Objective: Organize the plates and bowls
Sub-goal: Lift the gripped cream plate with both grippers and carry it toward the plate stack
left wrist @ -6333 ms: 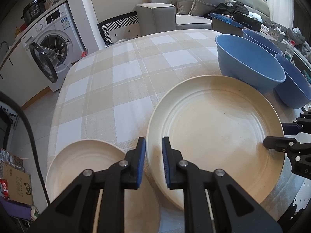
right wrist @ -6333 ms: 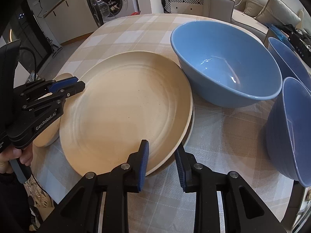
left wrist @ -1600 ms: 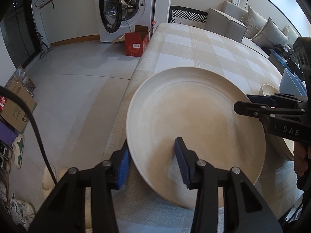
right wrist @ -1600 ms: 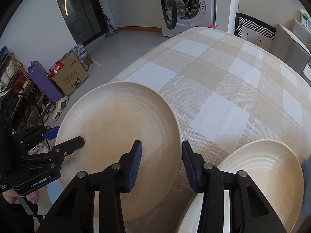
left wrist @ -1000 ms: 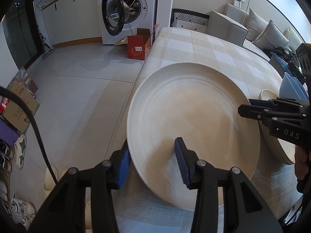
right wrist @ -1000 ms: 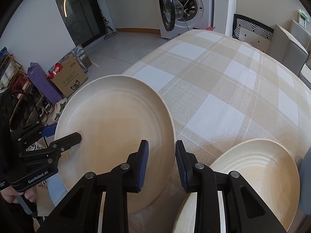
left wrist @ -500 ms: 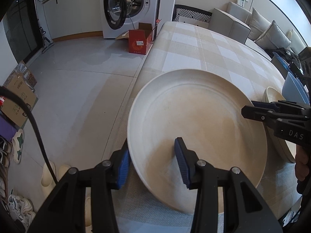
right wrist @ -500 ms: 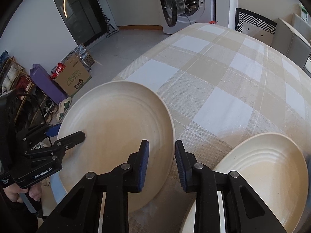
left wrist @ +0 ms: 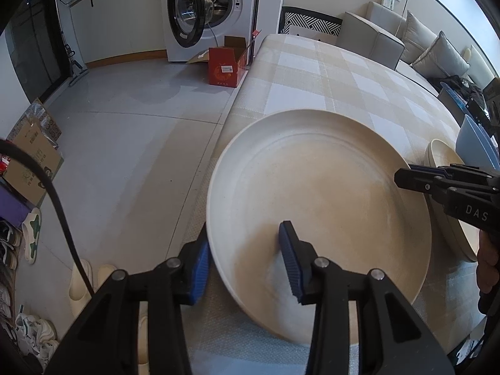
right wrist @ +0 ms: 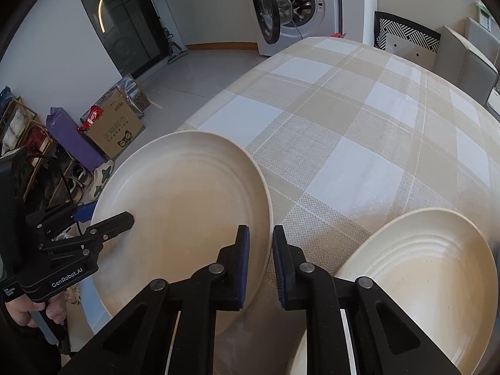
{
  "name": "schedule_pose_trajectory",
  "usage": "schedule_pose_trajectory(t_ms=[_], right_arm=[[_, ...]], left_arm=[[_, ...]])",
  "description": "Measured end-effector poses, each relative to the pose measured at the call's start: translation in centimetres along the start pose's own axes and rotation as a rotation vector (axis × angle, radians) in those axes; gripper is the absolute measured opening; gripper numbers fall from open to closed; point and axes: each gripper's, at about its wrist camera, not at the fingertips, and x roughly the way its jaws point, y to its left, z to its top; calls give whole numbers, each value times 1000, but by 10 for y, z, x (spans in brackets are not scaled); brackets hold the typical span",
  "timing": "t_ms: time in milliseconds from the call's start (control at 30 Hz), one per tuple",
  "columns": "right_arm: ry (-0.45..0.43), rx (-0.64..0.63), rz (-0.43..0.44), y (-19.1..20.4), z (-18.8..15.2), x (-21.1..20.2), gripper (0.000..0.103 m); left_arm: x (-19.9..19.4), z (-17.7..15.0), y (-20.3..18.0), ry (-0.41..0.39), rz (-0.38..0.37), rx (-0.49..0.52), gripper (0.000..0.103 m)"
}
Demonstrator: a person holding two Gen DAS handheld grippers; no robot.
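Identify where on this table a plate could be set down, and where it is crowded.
Free: the checked tablecloth beyond the held cream plate, stretching toward the washing machine and the grey armchair. Crowded: the near edge, where the held plate, both grippers, the second cream plate and a blue bowl sit together.

Grey tiled floor (left wrist: 131,143), white washing machine (left wrist: 215,15) with open door, beige sofa (left wrist: 390,40), checked tablecloth (right wrist: 359,143).

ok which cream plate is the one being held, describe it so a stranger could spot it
Find the table with the checked cloth, then its corner nearest the floor. The held plate sticks out past that edge, with the left gripper and right gripper clamping opposite rims; the other plate lies flat, ungripped.
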Motion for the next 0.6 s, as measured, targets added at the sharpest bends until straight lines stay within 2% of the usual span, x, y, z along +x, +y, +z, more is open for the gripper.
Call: schedule_pose_trajectory(t_ms=[600], right_arm=[[-44,2,-19,4,3,-29,14]], left_arm=[[-21,7,-5,-39,8,15,40]])
